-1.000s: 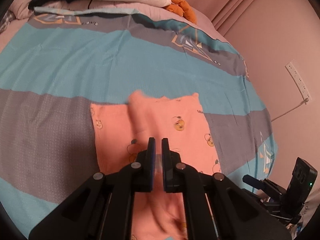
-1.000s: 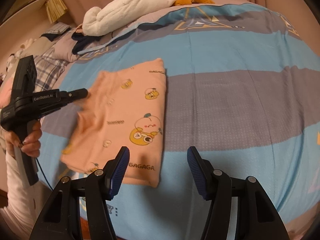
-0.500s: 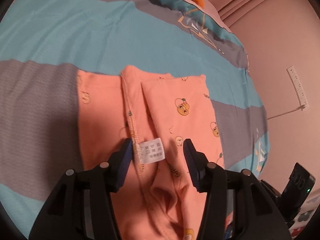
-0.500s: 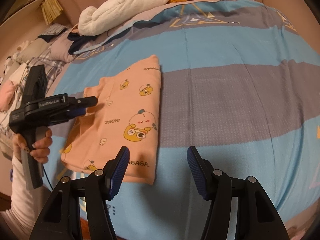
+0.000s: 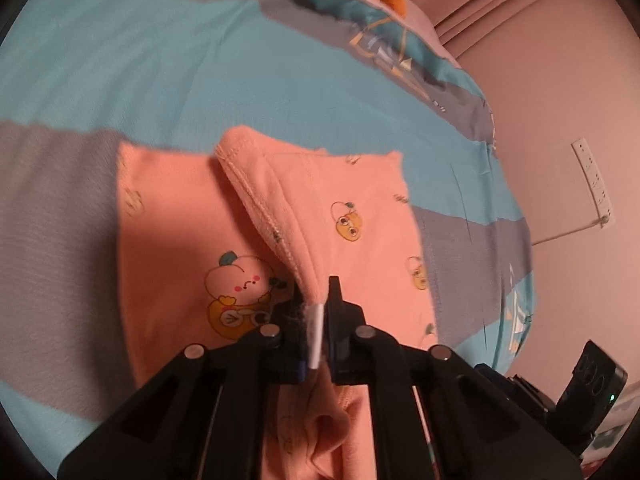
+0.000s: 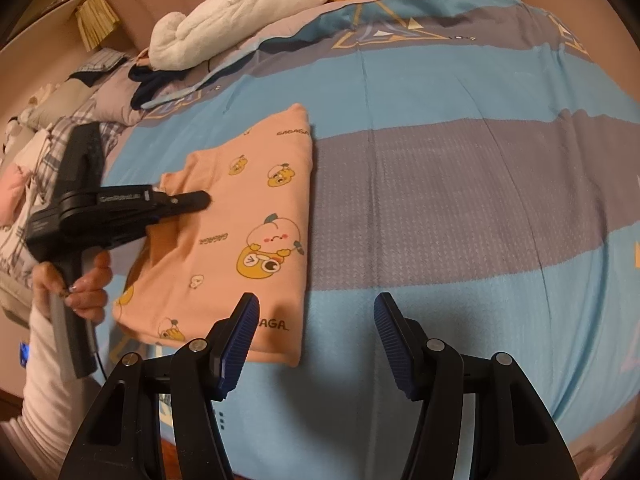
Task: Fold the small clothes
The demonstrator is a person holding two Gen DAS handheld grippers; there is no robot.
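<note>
Peach cotton cartoon-print garment (image 6: 256, 216) lying folded, frame centre-left, on blue-grey striped bed (image 6: 460, 184). Left gripper (image 5: 316, 312) pinching its stitched hem, jaws clamped; right gripper (image 6: 316, 344) hovering, jaws apart.

Dim warm light, fisheye-warped edges

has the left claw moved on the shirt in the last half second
Yes. The left claw was open astride the white label; now it is shut on the peach shirt at that label, and the fold is lifted off the striped duvet.
</note>
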